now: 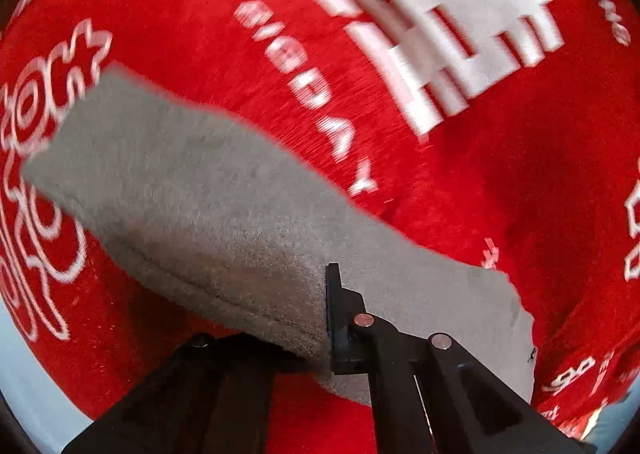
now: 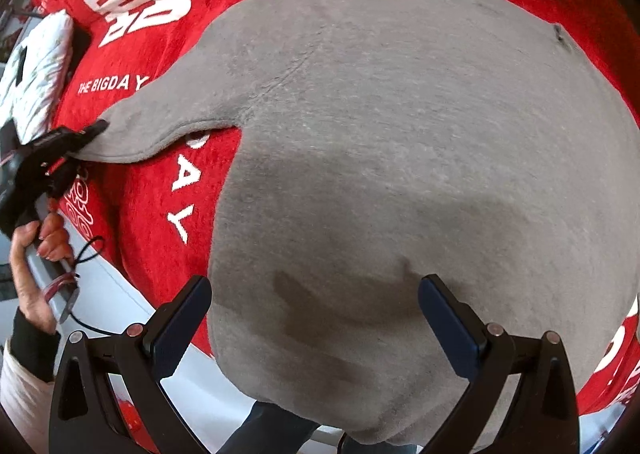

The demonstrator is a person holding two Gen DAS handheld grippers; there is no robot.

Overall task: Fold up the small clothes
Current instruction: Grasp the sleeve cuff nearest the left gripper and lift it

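Observation:
A small grey fleece garment lies spread on a red blanket. Its sleeve stretches out to the left. My left gripper is shut on the end of that sleeve and lifts it off the blanket. In the left wrist view the gripper pinches the grey sleeve, which hangs across the frame. My right gripper is open and empty, hovering over the lower body of the garment, with a finger on each side.
The red blanket has white lettering and a large white emblem. A white crumpled item lies at the far left. The pale table edge shows below the blanket. The person's hand holds the left gripper.

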